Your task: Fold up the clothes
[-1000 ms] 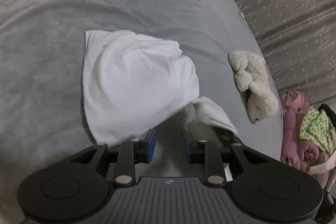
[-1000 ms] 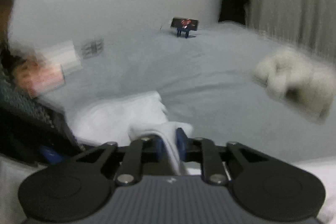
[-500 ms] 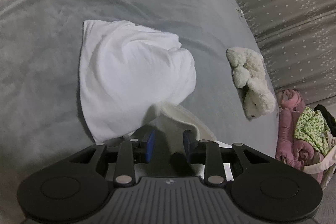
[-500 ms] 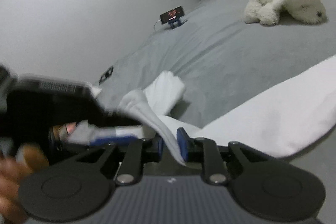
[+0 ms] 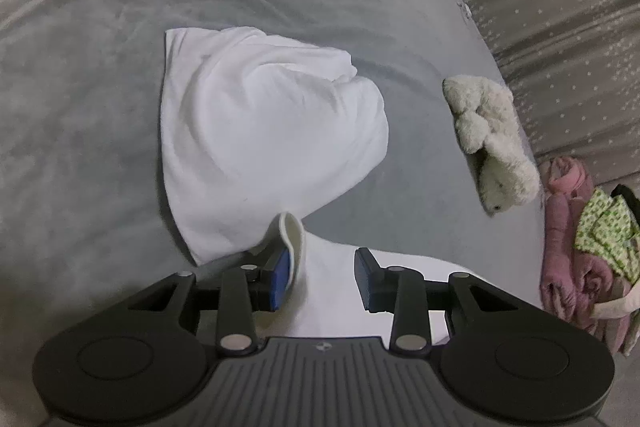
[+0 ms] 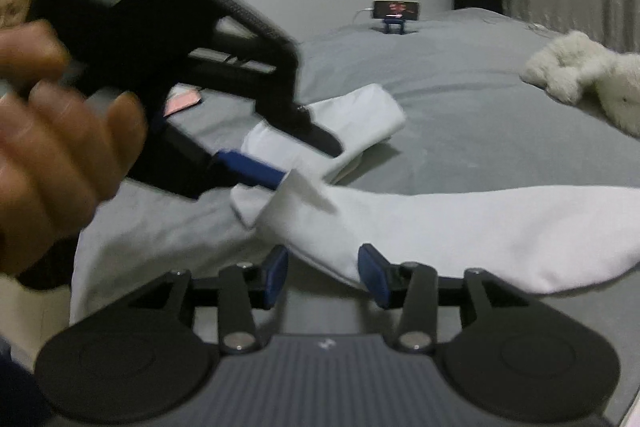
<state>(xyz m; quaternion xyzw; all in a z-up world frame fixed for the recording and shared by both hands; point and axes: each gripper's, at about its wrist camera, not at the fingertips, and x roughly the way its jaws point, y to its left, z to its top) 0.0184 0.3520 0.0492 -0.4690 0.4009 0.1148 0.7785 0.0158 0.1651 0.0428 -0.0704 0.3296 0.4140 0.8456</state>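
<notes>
A folded white garment (image 5: 260, 131) lies on the grey bed cover (image 5: 100, 107); the right wrist view shows it low behind the left gripper (image 6: 360, 115). A second white garment (image 6: 480, 227) stretches across the near bed. Its cuffed end (image 5: 292, 239) rises beside the left gripper's (image 5: 322, 277) left pad. The jaws there are opening, with cloth between them but not pinched. The right gripper's (image 6: 324, 275) jaws are opening too; white cloth lies loose between its blue pads. A person's hand (image 6: 52, 131) holds the left gripper (image 6: 288, 151).
A white plush toy (image 5: 492, 143) lies to the right on the bed (image 6: 592, 83). A phone on a blue stand (image 6: 396, 11) stands at the far edge. Pink and green clothes (image 5: 576, 247) are piled at the right. A starred curtain (image 5: 560, 7) hangs beyond.
The right gripper's jaws, shut on white cloth before, have spread apart and let it go. The left jaws have widened, and the cloth's cuffed end now stands between them.
</notes>
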